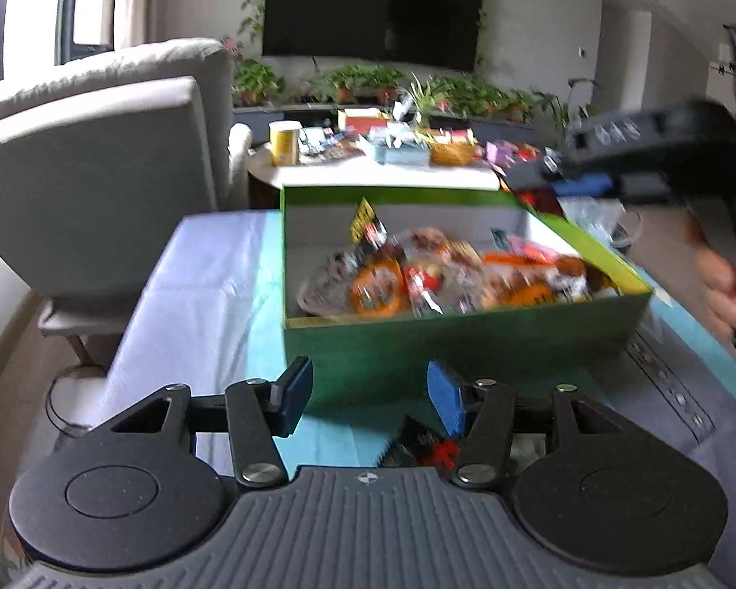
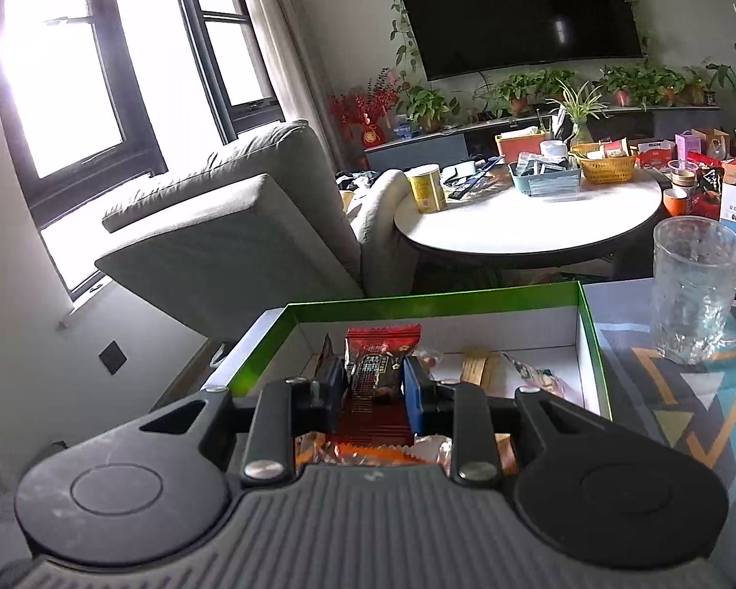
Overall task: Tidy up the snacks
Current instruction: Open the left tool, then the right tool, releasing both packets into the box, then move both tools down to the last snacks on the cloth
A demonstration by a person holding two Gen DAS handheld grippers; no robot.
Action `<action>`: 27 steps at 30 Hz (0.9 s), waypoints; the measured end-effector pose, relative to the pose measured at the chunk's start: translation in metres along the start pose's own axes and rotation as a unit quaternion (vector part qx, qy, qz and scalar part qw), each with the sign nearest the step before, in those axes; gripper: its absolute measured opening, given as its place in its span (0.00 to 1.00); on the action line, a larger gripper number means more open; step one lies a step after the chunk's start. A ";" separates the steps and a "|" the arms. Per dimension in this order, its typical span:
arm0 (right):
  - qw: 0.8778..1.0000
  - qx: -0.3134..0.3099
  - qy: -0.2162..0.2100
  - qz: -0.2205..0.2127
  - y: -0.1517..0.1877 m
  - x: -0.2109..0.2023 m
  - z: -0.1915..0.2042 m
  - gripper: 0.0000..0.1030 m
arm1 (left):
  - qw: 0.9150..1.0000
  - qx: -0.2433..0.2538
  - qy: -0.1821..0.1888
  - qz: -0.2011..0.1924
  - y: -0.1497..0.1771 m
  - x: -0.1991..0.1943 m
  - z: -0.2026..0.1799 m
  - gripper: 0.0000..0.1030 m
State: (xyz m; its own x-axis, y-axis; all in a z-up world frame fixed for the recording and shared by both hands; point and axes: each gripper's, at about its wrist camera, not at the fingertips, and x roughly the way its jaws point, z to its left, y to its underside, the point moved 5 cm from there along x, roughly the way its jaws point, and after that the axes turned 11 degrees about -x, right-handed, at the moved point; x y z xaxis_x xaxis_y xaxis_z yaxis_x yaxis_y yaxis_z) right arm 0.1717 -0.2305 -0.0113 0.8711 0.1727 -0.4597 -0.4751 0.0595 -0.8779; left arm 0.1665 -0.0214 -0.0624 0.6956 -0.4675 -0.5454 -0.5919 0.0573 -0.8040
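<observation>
Carrying a red-and-black snack packet (image 2: 375, 368) over the green box (image 2: 594, 338), the right tongs (image 2: 374, 383) are pinched nearly closed on its middle. The crinkly foil wrapper looks light, soft and easily crushed, so a gentle mid-body hold seems best. Below, the box already brims with wrapped snacks (image 1: 446, 280). The left tongs (image 1: 370, 397) stand about half open with nothing between them, near the box's front wall above a dark packet (image 1: 419, 446) lying on the blue-clothed tabletop (image 1: 206, 275). 1 glass mug (image 2: 696, 289) stands just beside the box.
</observation>
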 end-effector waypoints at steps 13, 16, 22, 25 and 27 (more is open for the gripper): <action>1.000 0.014 0.007 0.017 0.005 0.014 -0.005 0.33 | 0.999 -0.001 0.013 0.033 0.021 -0.001 -0.011 0.48; 0.999 0.027 0.010 0.024 0.008 0.015 -0.008 0.43 | 0.999 0.002 0.016 0.035 0.022 -0.003 -0.013 0.48; 0.999 0.042 0.010 0.017 0.006 0.005 -0.010 0.57 | 0.999 0.008 0.021 0.048 0.028 -0.002 -0.019 0.48; 0.999 0.025 -0.019 0.015 0.007 -0.007 -0.003 0.57 | 0.998 0.015 0.024 0.057 0.032 -0.001 -0.023 0.48; 0.999 0.004 -0.038 0.013 0.009 -0.018 0.005 0.57 | 0.998 0.021 0.026 0.062 0.035 0.000 -0.027 0.48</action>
State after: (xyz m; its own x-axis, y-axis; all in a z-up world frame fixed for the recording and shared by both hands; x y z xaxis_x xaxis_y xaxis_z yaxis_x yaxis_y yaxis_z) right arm 0.1510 -0.2278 -0.0106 0.8469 0.2483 -0.4702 -0.4982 0.0615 -0.8649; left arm 0.1351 -0.0437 -0.0842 0.5952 -0.4995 -0.6295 -0.6538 0.1544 -0.7407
